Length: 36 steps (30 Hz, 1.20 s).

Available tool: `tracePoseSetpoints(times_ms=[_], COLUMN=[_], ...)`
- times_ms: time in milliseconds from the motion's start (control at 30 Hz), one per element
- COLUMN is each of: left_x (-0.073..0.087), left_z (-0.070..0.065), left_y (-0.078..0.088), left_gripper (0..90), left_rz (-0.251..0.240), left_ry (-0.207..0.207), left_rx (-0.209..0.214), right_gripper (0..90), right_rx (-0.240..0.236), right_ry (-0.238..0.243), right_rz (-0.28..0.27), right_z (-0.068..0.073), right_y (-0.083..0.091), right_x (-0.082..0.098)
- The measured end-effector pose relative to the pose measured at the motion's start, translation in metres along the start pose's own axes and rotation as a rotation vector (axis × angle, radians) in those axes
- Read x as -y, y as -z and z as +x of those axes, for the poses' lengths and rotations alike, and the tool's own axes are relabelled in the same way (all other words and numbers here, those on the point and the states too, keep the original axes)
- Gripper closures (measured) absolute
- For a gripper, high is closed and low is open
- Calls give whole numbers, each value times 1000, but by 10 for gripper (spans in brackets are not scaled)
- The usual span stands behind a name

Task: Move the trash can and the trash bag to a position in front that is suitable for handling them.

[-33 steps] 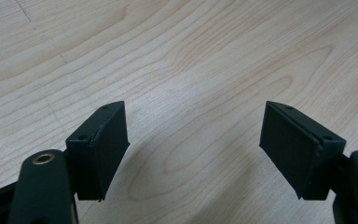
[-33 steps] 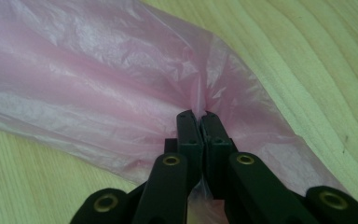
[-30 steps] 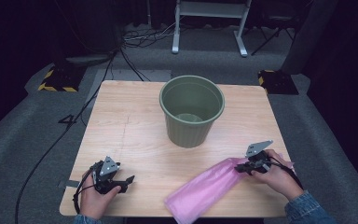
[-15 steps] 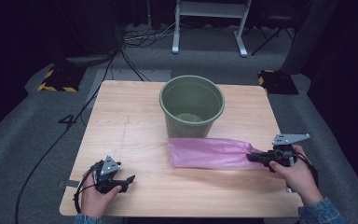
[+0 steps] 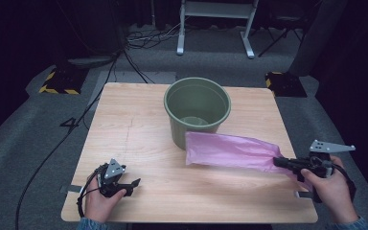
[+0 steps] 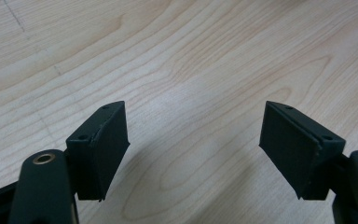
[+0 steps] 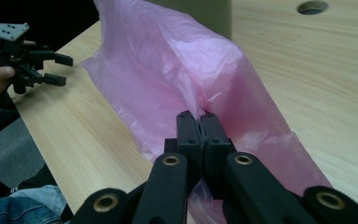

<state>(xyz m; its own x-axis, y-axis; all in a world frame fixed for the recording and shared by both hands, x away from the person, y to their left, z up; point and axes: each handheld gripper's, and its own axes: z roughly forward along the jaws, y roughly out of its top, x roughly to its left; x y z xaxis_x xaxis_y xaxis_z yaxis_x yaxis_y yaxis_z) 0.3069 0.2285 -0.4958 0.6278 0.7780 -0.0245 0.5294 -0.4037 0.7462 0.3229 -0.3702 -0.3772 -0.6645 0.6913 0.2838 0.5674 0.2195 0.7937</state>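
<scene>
Because its jaws are pressed together on 1 end of the pink plastic bag (image 5: 232,151), the right tool (image 5: 279,163) holds the film stretched in the air toward the green bucket (image 5: 197,111), likely to line it. Resting low over the tabletop (image 5: 134,129), the left tool (image 5: 129,185) stands spread and empty, probably waiting to open the bag.

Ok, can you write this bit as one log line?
right gripper: shut on pink bag | left gripper: open, on table | bag beside bin
</scene>
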Motion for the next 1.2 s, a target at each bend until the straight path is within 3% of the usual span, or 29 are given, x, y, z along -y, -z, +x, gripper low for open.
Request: tracePoseSetpoints(times_ms=[367, 667, 867, 1067, 1200], left_x=[-9, -11, -9, -7, -5], left_z=[-1, -2, -3, -3, -2], left_y=[-8, -10, -7, -4, -3], left_gripper=[234, 236, 237, 237, 237], left_rz=[-18, -13, 12, 12, 7], left_ry=[-4, -4, -20, -15, -8], left_rx=[9, -21, -44, -42, -43], right_gripper=[894, 893, 892, 890, 888], right_rx=[138, 274, 336, 335, 327], right_ry=[-90, -127, -166, -170, -145], right_rz=[-49, -43, -42, -30, -5], right_z=[-17, -32, -43, -44, -42], right_y=[49, 65, 52, 15, -12], right_x=[26, 36, 34, 27, 20])
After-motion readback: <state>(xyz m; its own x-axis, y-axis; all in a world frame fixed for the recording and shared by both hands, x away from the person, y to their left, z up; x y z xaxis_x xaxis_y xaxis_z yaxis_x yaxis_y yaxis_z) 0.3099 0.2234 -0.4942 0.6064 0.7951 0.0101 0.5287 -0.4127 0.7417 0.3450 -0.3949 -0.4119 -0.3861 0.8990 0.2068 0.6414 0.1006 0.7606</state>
